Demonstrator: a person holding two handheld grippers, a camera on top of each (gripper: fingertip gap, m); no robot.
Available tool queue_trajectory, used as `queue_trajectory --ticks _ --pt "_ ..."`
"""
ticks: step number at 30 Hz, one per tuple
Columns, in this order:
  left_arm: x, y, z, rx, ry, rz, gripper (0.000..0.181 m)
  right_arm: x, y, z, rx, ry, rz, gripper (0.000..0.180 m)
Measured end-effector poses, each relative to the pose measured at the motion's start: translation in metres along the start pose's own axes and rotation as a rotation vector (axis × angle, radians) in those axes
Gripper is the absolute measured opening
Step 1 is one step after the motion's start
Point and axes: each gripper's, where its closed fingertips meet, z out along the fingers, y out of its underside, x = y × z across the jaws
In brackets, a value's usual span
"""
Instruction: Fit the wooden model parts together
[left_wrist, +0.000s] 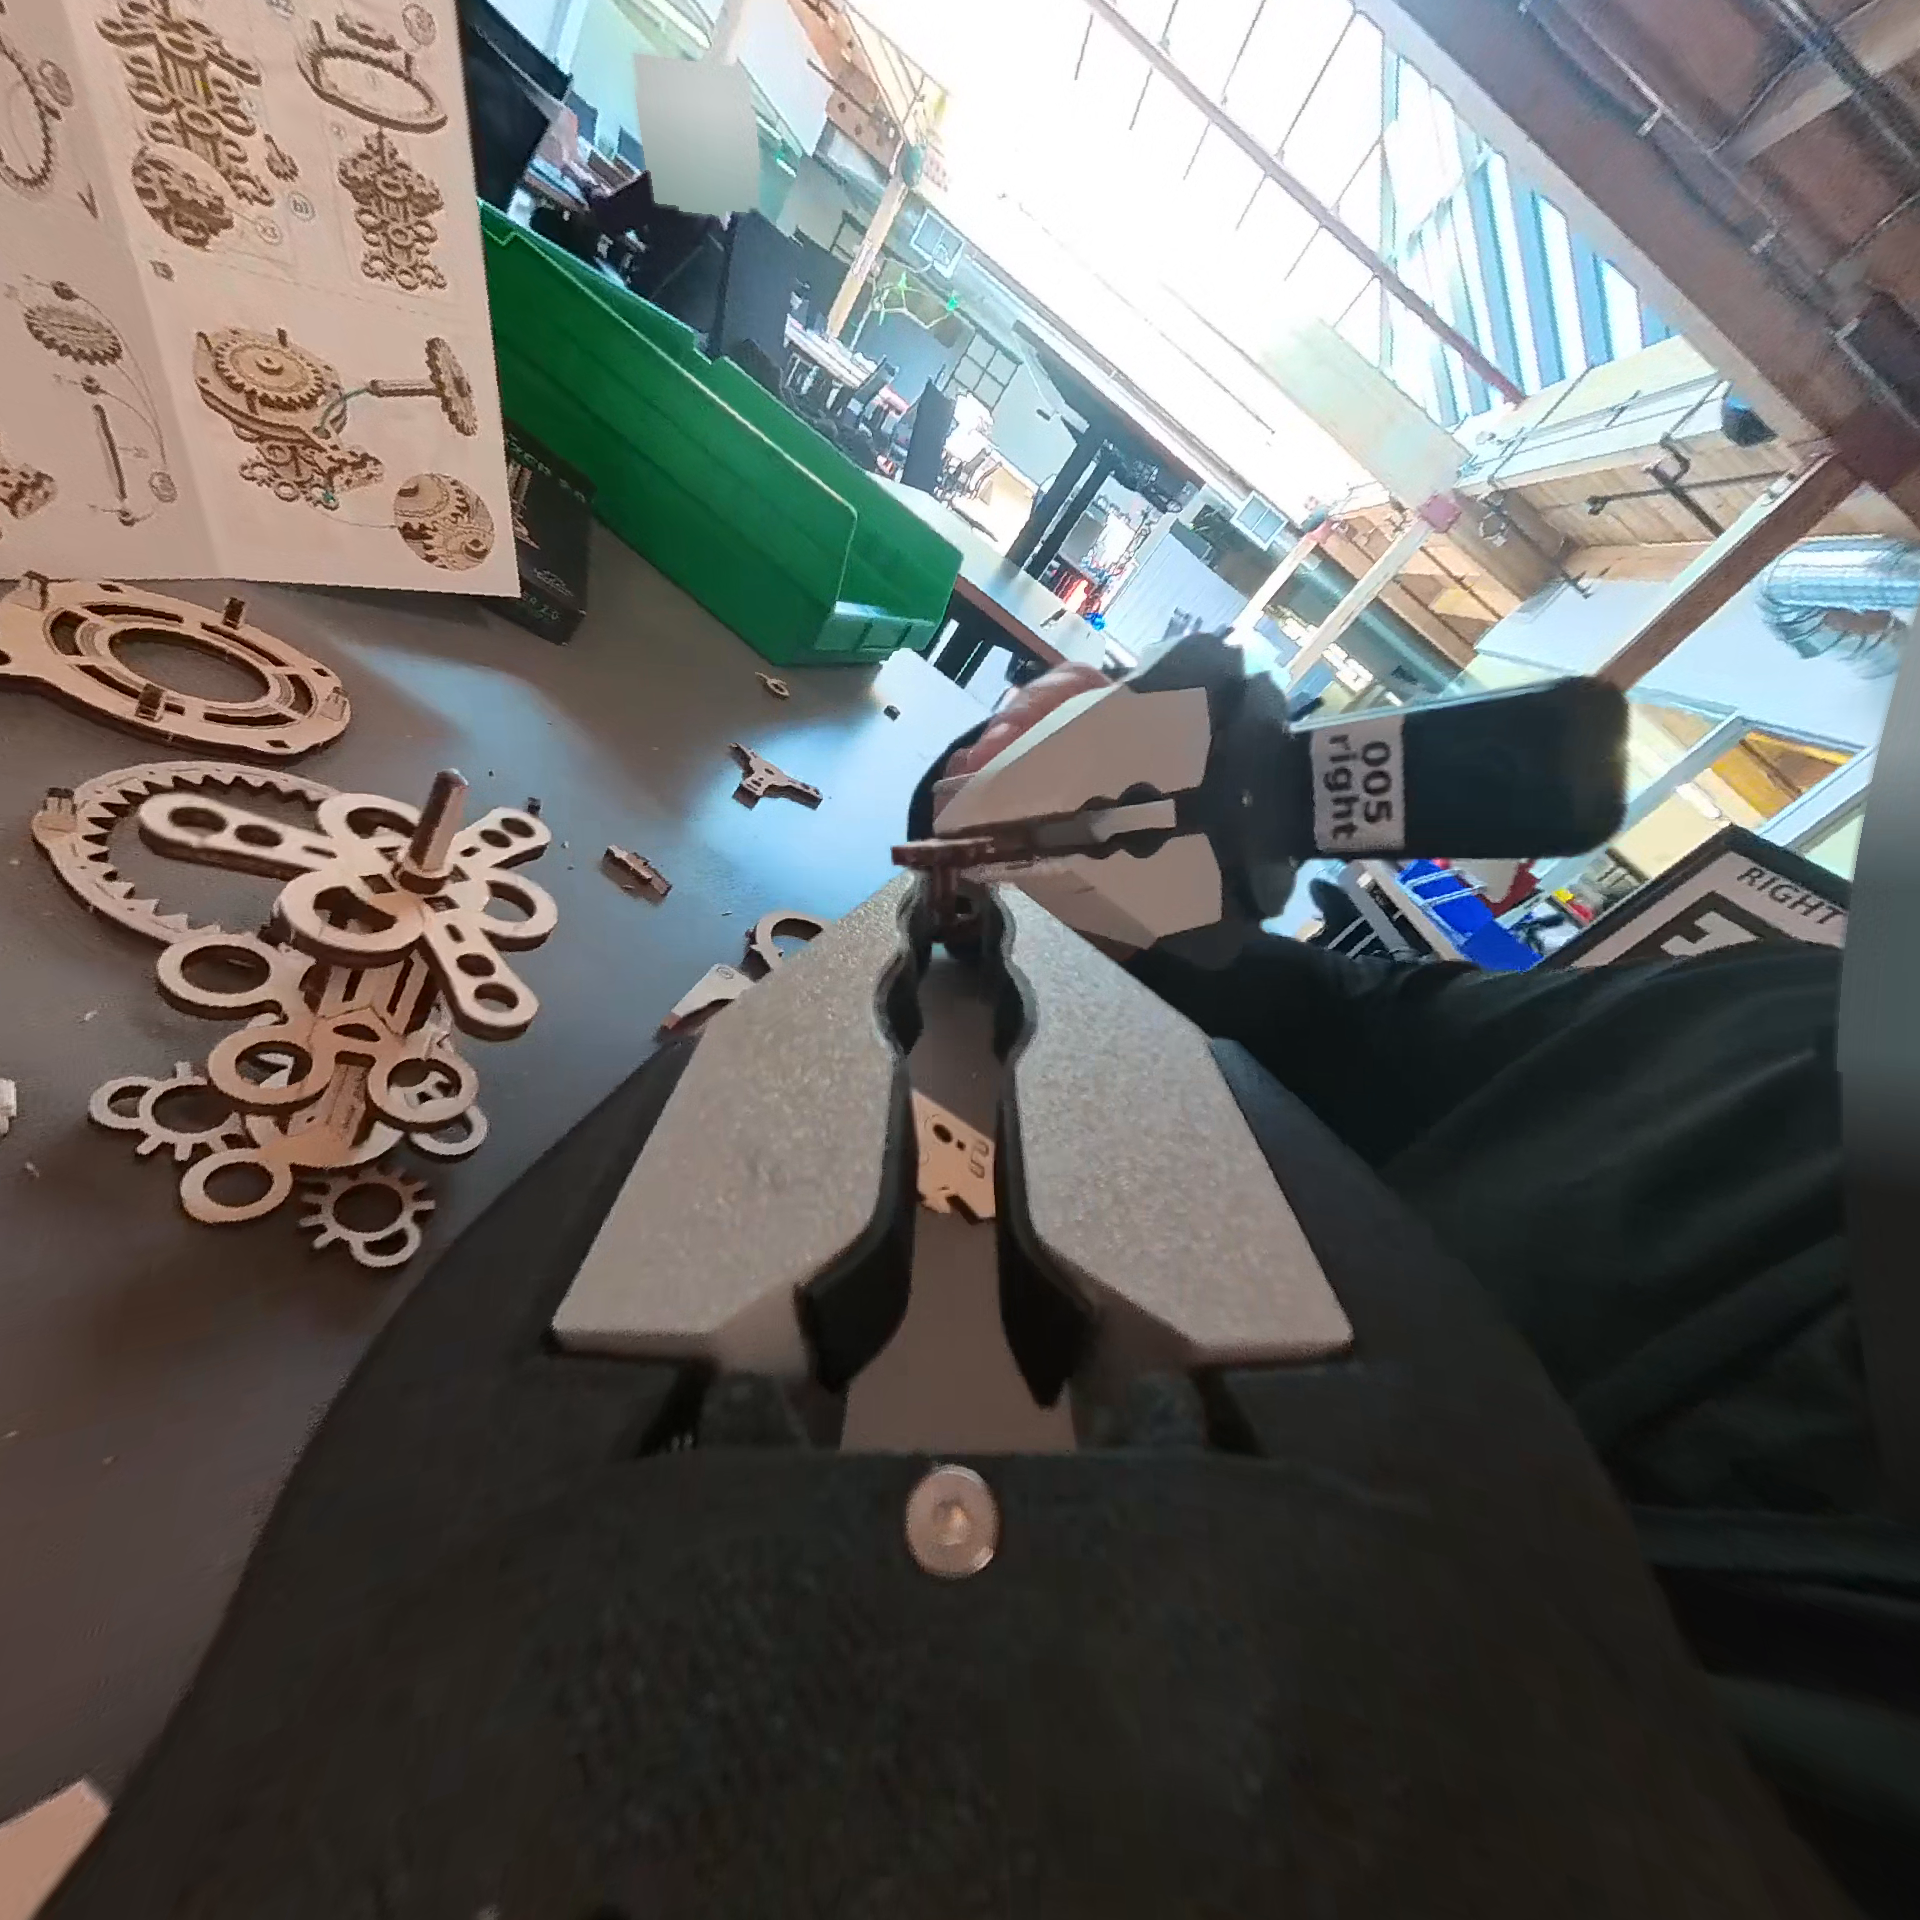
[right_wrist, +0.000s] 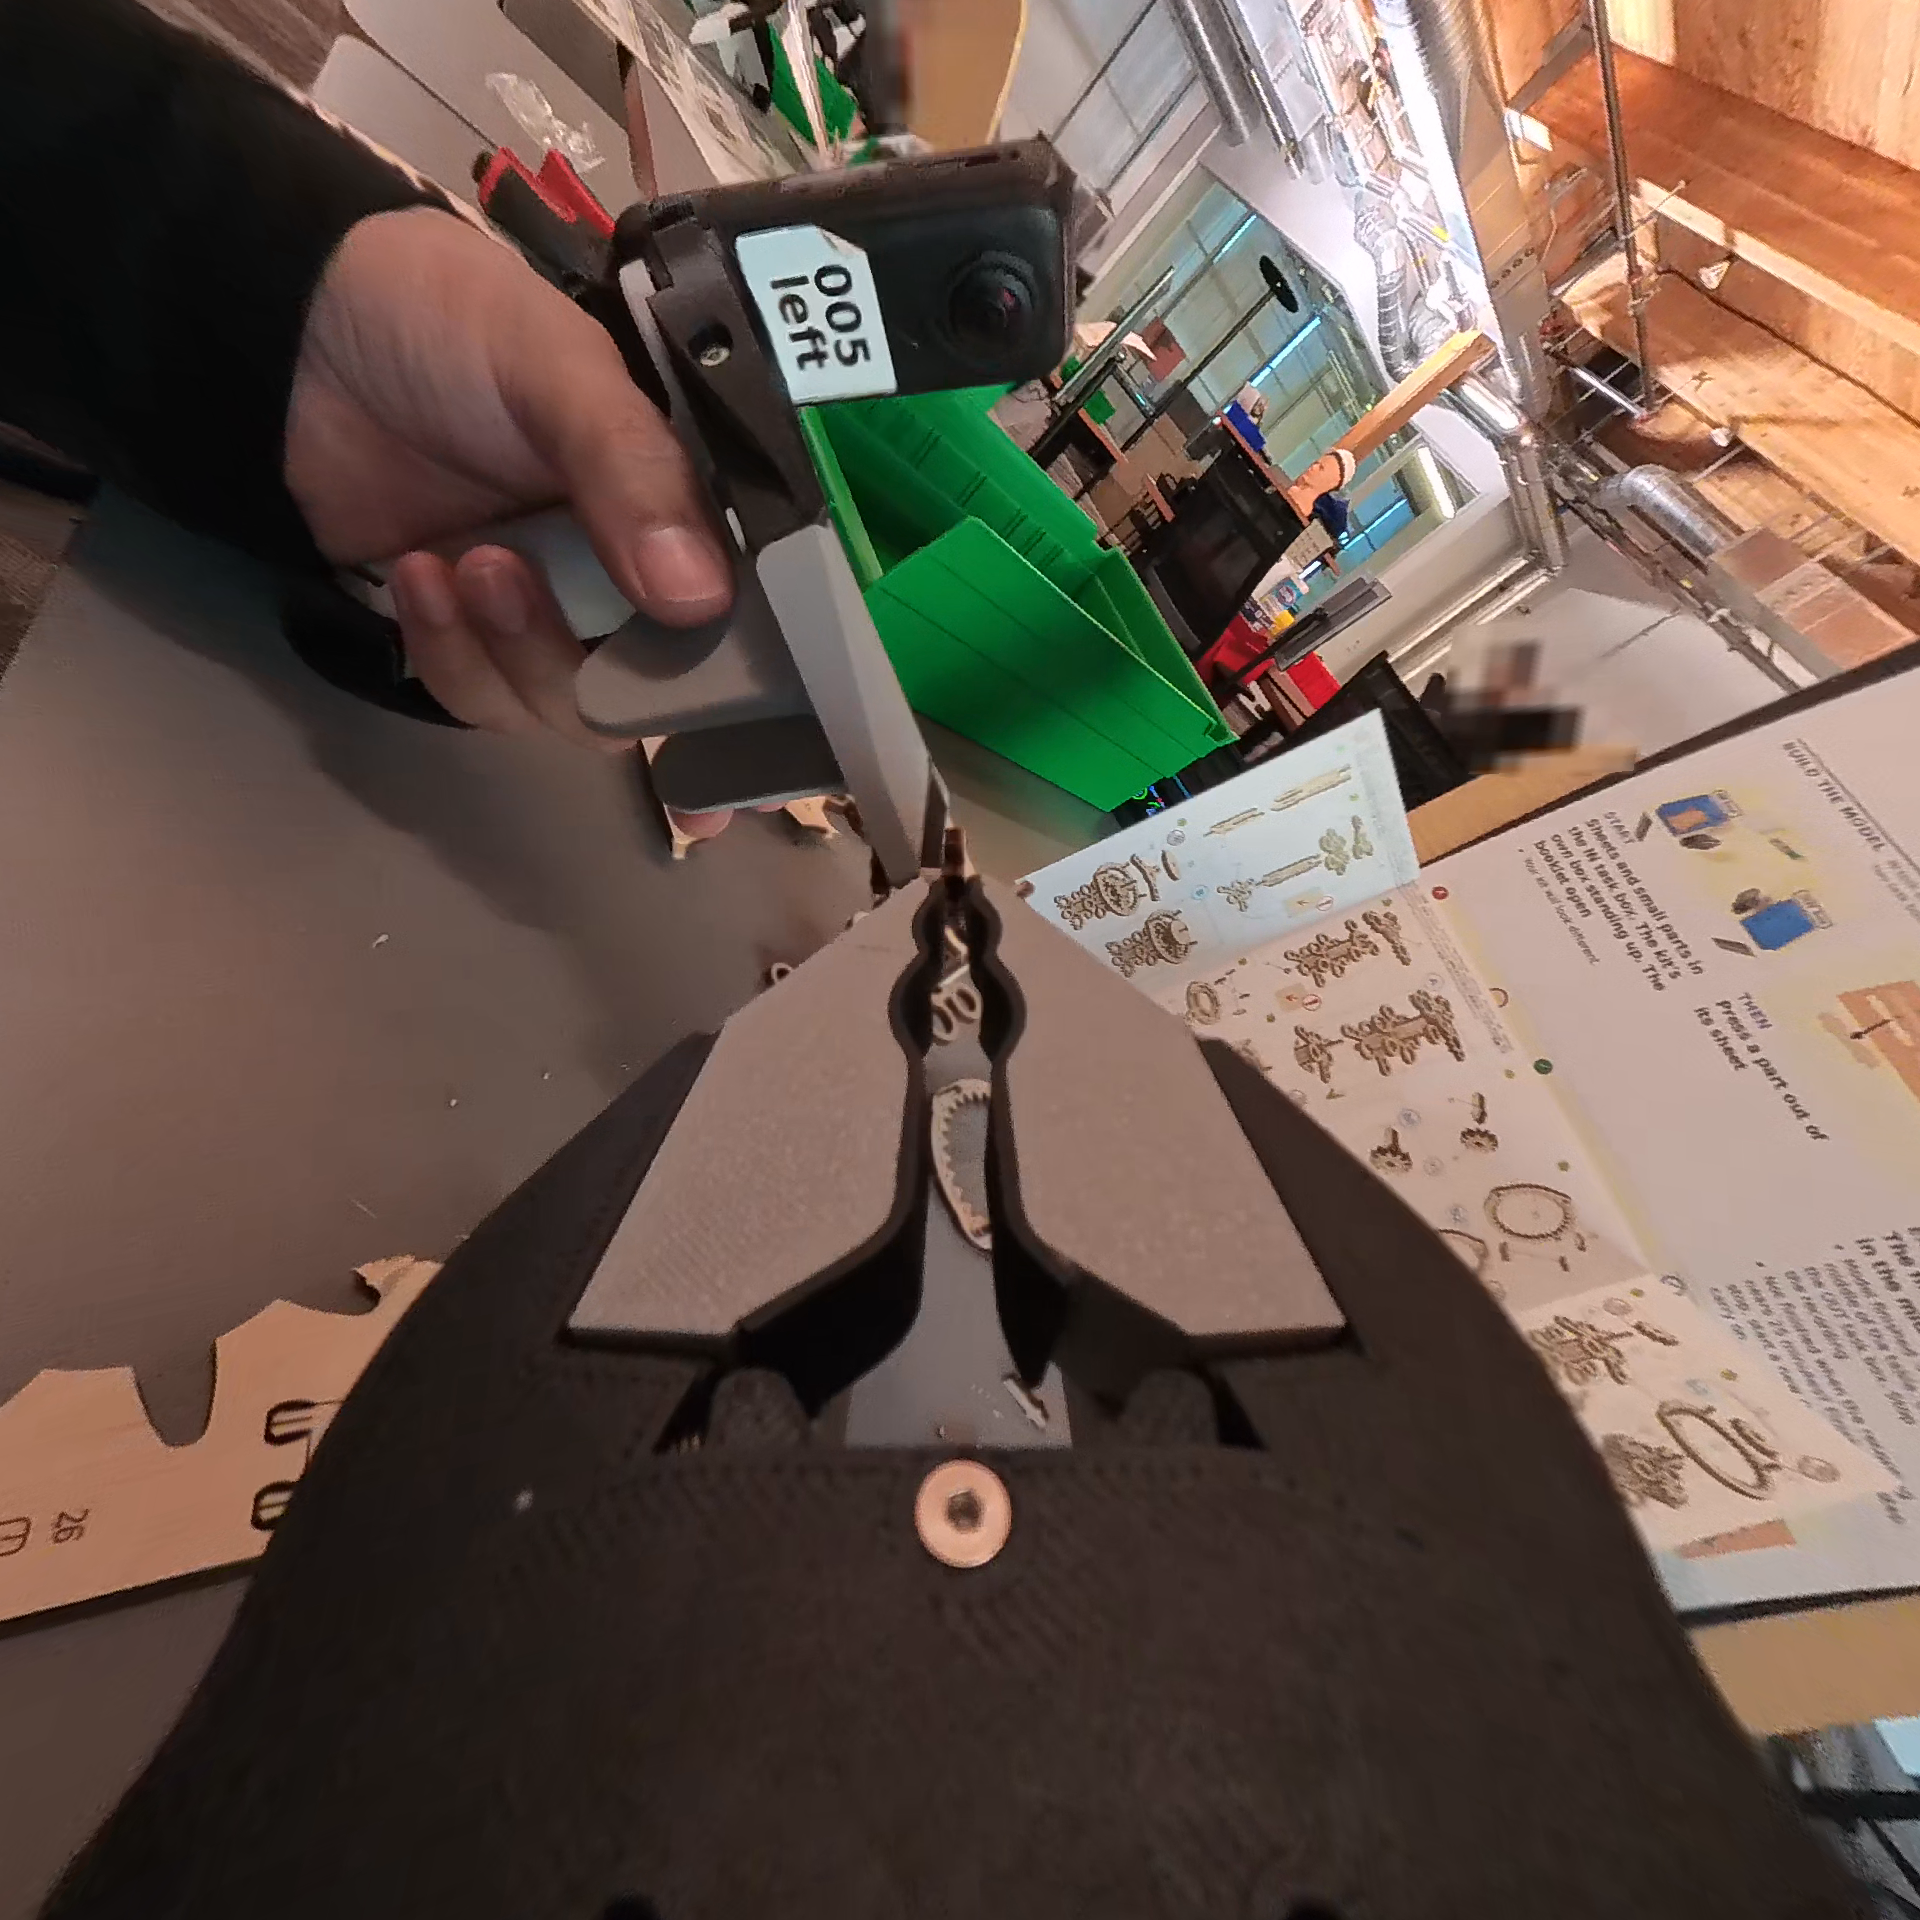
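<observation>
My left gripper (left_wrist: 954, 902) is shut on a small dark wooden part (left_wrist: 948, 914) held above the grey table (left_wrist: 644, 675). My right gripper (left_wrist: 971, 847) comes in from the right, shut on a thin flat wooden piece (left_wrist: 935, 854) that touches the top of the left one's part. In the right wrist view my right gripper (right_wrist: 951, 891) is shut at the tips, and the small piece (right_wrist: 954, 847) pokes out against the left gripper's fingers (right_wrist: 883, 748). How the two parts engage is hidden by the fingertips.
A partly built wooden gear assembly with a metal shaft (left_wrist: 416, 935), a toothed ring (left_wrist: 114, 862) and an oval ring plate (left_wrist: 177, 665) lie on the left. Loose small parts (left_wrist: 774, 779) lie near the tips. Instruction sheets (right_wrist: 1558, 1039), green bins (left_wrist: 707, 447) and a punched wooden sheet (right_wrist: 104, 1455) surround them. Less than 4 cm separates the two grippers' tips.
</observation>
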Motion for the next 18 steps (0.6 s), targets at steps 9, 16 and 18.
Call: queue_trajectory --ticks 9,16,18 --pt "-0.001 -0.007 0.002 0.079 -0.031 0.018 0.004 0.008 -0.002 -0.001 0.040 -0.085 0.334 0.000" --pt "-0.008 -0.008 0.001 0.064 -0.031 -0.008 0.002 0.011 0.002 0.002 -0.120 0.161 -0.177 0.000" --pt "-0.006 -0.008 0.001 0.064 -0.029 -0.004 0.001 0.010 0.000 0.001 -0.125 0.189 -0.300 0.000"
